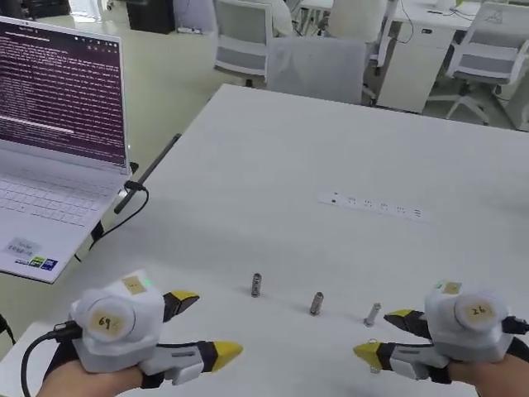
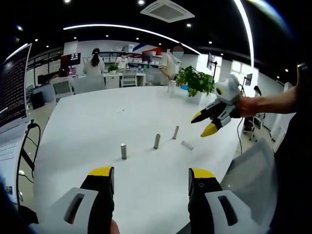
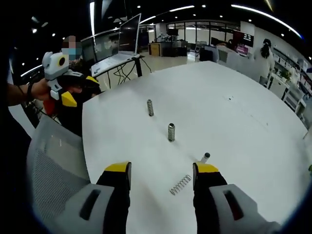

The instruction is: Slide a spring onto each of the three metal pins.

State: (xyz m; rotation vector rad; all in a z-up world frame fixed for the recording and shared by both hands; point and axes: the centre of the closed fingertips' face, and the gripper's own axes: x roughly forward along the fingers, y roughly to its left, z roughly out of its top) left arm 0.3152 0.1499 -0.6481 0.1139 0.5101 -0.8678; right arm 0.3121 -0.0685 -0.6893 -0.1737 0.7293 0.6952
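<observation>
Left gripper (image 2: 151,173) and right gripper (image 3: 162,168) hover spread and empty. The loose spring (image 3: 180,184) lies flat by the worktop's (image 1: 331,141) near edge, just beside the bare pin (image 3: 205,157). It is best pinched near one end, tipped upright, then lowered squarely over the pin's tip.

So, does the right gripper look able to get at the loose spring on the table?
Probably yes: the right gripper is open and the loose spring lies flat just ahead, roughly between its jaws, with nothing over it. The bare pin stands close by.
</observation>
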